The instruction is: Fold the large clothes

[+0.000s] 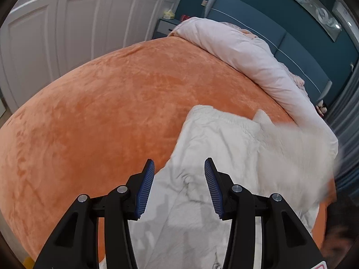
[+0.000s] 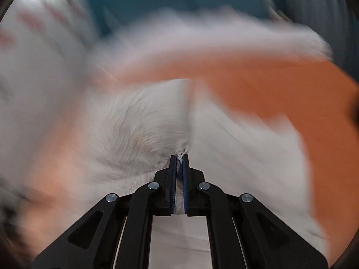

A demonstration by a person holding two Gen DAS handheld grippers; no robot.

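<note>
A large white fleecy garment (image 1: 224,157) lies on the orange bed cover (image 1: 101,112) at the right and near side. My left gripper (image 1: 179,165) is open and empty, hovering over the garment's left edge. In the right wrist view my right gripper (image 2: 179,157) is shut on a bunched edge of the white garment (image 2: 139,123), which is lifted; the view is heavily motion-blurred. In the left wrist view the garment's right part is blurred too.
A pale pink duvet (image 1: 246,51) is bunched along the head of the bed against a blue headboard (image 1: 258,20). White wardrobe doors (image 1: 67,22) stand at the left, with a small bedside table (image 1: 167,25) beyond. Grey curtains (image 1: 345,116) hang at the right.
</note>
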